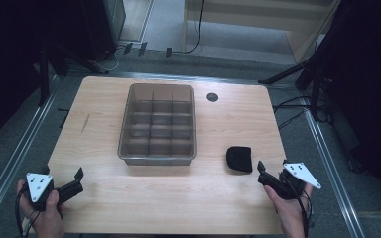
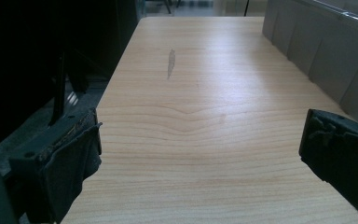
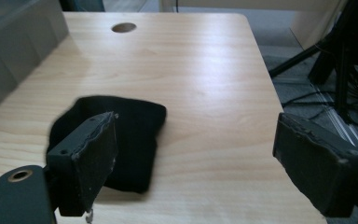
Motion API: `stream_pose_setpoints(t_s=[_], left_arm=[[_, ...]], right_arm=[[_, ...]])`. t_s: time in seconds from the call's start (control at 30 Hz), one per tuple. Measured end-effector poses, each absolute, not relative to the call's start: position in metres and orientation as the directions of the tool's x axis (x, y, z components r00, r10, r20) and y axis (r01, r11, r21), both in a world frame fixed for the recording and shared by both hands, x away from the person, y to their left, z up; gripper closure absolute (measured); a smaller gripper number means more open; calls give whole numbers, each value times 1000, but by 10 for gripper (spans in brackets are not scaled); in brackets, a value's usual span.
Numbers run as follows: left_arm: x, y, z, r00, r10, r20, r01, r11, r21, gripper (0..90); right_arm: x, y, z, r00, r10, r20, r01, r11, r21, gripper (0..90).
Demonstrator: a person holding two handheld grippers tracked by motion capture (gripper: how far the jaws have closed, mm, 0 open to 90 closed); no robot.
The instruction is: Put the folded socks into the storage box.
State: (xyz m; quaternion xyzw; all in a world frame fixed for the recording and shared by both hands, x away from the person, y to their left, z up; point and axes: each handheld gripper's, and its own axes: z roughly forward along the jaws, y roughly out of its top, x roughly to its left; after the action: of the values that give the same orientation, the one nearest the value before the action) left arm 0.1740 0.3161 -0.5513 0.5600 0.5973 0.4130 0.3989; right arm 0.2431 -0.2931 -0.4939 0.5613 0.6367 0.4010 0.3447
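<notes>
Nothing is done yet: the black cloth (image 1: 239, 158) lies on the worktop (image 1: 178, 203) outside the empty tray (image 1: 157, 158), both grippers' fingers open and empty.

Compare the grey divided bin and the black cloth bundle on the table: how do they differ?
The grey divided bin is rigid, see-through, and split into compartments that look empty; the black cloth bundle is soft, opaque and folded. The bin is much larger and sits mid-table; the bundle lies nearer the right claw. Both rest on the wooden table, untouched.
</notes>
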Motion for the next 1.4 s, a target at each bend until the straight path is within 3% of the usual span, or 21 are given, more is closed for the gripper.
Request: stream_pose_setpoints(t_s=[0.53, 0.83, 1.13, 1.2, 1.4], left_arm=[[177, 317, -551, -57, 998, -30, 345, 48, 938, 0], [179, 317, -551, -75, 997, -21, 363, 47, 931, 0], [179, 314, -551, -76, 997, -2, 362, 29, 932, 0], [180, 314, -551, -78, 997, 0, 361, 28, 932, 0], [180, 315, -551, -77, 997, -5, 362, 33, 932, 0]], right_arm=[[280, -273, -465, -156, 988, 1, 532, 83, 843, 155], [306, -253, -454, -224, 974, -44, 628, 178, 758, 244], [335, -231, -448, -228, 974, 9, 785, 178, 594, 330], [344, -222, -450, -240, 971, -1, 838, 208, 505, 348], [363, -218, -459, -154, 988, 3, 933, 144, 331, 393]])
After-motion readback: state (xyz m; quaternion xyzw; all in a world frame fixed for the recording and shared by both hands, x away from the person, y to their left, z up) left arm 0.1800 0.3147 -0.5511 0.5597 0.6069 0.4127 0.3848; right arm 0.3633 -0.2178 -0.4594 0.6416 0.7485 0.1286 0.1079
